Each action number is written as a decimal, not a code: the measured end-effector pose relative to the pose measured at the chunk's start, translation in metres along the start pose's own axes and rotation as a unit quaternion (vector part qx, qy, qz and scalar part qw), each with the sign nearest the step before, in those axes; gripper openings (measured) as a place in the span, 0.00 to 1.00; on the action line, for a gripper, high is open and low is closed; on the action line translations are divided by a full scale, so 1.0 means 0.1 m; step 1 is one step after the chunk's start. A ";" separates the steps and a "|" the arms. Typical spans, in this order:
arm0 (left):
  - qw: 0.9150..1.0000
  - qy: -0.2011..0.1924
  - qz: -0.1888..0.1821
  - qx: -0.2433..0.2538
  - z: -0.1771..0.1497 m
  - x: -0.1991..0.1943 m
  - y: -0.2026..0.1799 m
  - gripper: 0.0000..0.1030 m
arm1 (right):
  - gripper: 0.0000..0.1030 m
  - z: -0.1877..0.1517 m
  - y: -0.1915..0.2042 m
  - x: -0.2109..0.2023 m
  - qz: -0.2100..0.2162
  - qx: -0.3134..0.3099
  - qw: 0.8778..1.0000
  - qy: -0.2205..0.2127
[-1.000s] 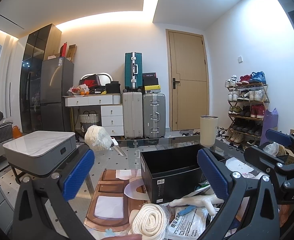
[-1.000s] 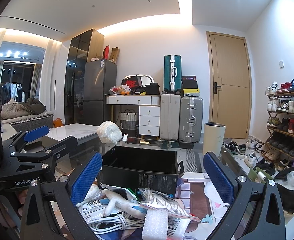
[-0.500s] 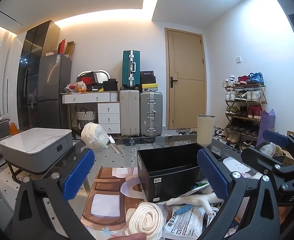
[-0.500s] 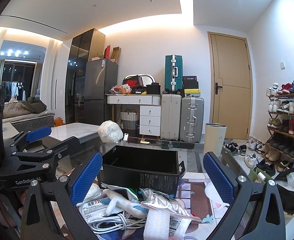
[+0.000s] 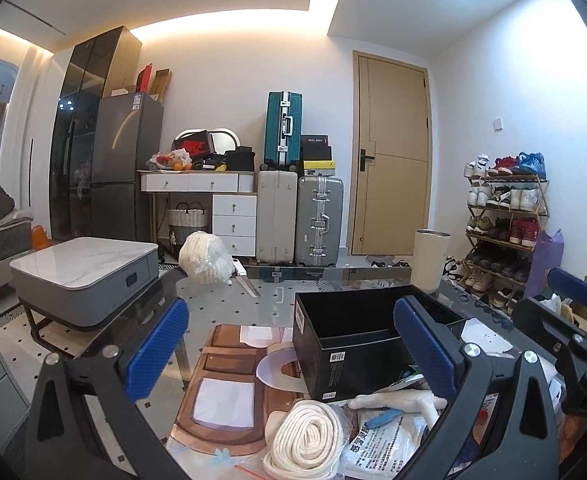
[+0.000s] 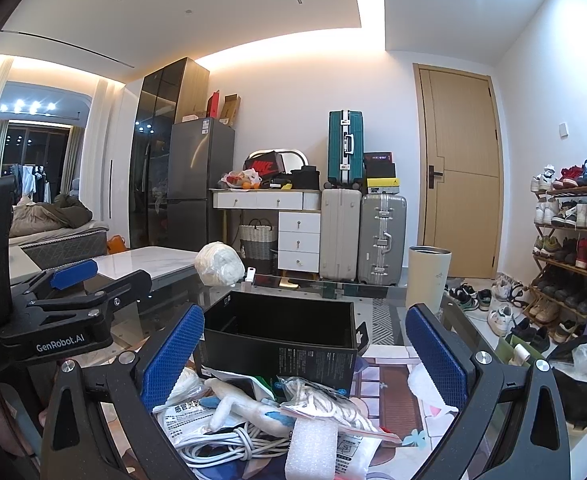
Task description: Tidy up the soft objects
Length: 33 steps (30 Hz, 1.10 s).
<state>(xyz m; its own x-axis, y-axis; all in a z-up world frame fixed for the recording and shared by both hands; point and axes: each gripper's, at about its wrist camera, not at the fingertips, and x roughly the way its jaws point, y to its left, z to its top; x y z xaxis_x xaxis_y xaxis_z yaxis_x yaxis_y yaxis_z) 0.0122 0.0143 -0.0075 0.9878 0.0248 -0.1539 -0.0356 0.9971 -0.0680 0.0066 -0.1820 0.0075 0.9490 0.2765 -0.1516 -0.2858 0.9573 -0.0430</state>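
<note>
Grippers both stand wide apart, empty. Left gripper [image 5: 293, 352] hangs above the rope coil [image 5: 307, 440], which lies low and just ahead of its jaws, wound flat, with no clear long axis. Right gripper [image 6: 305, 356] sits over the plush toy [image 6: 245, 406] and cable [image 6: 217, 446]. Black box [image 6: 281, 340] is beyond both, open. Left is nearer the coil. Legible: "GenRobot.AI" on the left gripper; Nike box at the rear.
</note>
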 end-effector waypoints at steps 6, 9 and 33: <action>1.000 0.002 0.000 0.010 0.00 0.01 -0.04 1.00 | 1.00 0.00 0.00 0.00 0.000 -0.001 1.000 0.001; 1.000 0.011 0.003 0.006 0.00 0.04 -0.01 1.00 | 1.00 0.01 0.05 -0.02 0.000 -0.002 1.000 0.001; 1.000 -0.004 -0.021 0.015 0.14 -0.07 -0.07 1.00 | 1.00 0.16 -0.01 -0.14 -0.008 0.002 1.000 -0.011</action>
<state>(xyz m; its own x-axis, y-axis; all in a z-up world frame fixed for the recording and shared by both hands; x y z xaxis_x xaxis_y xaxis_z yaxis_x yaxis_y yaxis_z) 0.0080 0.0078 0.0079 0.9896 -0.0167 -0.1428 0.0104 0.9990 -0.0446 -0.0045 -0.1854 0.0252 0.9562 0.2623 -0.1296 -0.2695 0.9621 -0.0415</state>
